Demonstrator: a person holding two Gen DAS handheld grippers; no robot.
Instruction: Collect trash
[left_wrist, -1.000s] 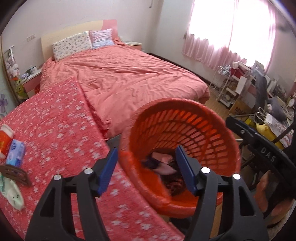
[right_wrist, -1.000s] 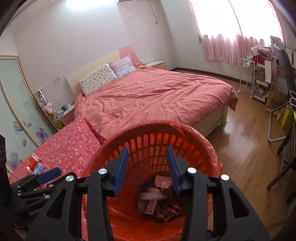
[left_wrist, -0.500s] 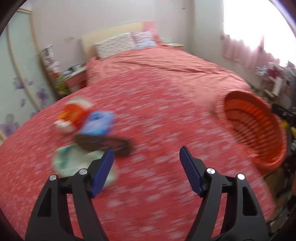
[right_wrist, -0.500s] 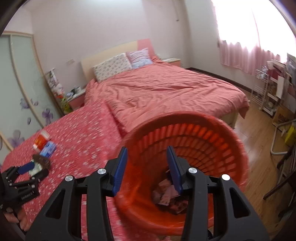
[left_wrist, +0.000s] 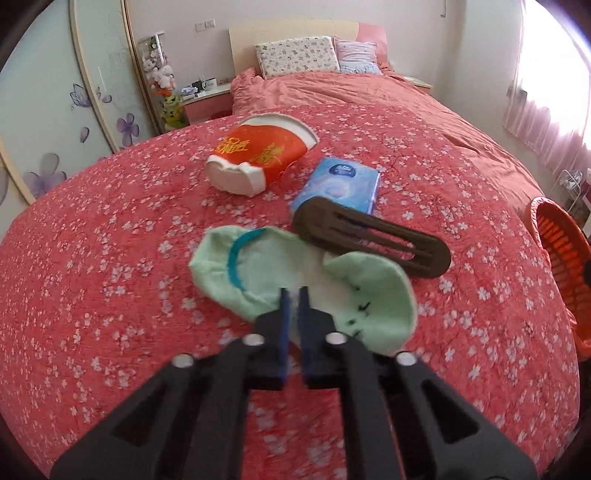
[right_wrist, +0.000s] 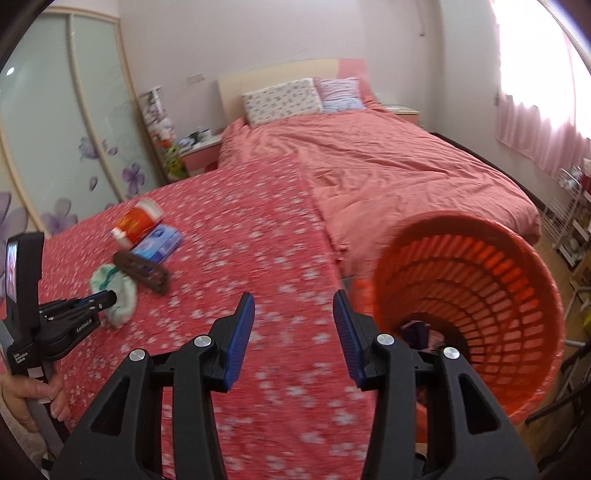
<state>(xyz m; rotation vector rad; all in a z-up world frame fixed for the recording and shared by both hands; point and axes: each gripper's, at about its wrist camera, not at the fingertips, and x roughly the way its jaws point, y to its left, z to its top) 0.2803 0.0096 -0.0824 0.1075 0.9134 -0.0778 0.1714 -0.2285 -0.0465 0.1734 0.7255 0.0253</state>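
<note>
A pale green sock (left_wrist: 258, 273) lies on the red flowered cover (left_wrist: 110, 258). My left gripper (left_wrist: 293, 291) is shut on the sock's near edge. Behind it lie a brown comb-like clip (left_wrist: 373, 236), a blue tissue pack (left_wrist: 338, 188) and a crushed red-and-white cup (left_wrist: 258, 155). In the right wrist view my right gripper (right_wrist: 293, 302) is open and empty above the cover, left of the tilted orange basket (right_wrist: 480, 295) with trash inside. The left gripper (right_wrist: 107, 297), sock (right_wrist: 118, 291), clip (right_wrist: 142, 271), pack (right_wrist: 157, 243) and cup (right_wrist: 136, 221) show at left.
A bed with pink bedding (right_wrist: 388, 166) and pillows (left_wrist: 299, 55) lies beyond the cover. A sliding wardrobe (right_wrist: 55, 147) and bedside table (left_wrist: 207, 99) stand at left. Pink curtains (right_wrist: 535, 129) and a wire rack (right_wrist: 569, 229) are at right. The basket's rim (left_wrist: 554, 240) shows in the left wrist view.
My left gripper swung from the basket to the items on the cover and closed on the green sock. My right gripper moved left off the basket's mouth and stays open.
</note>
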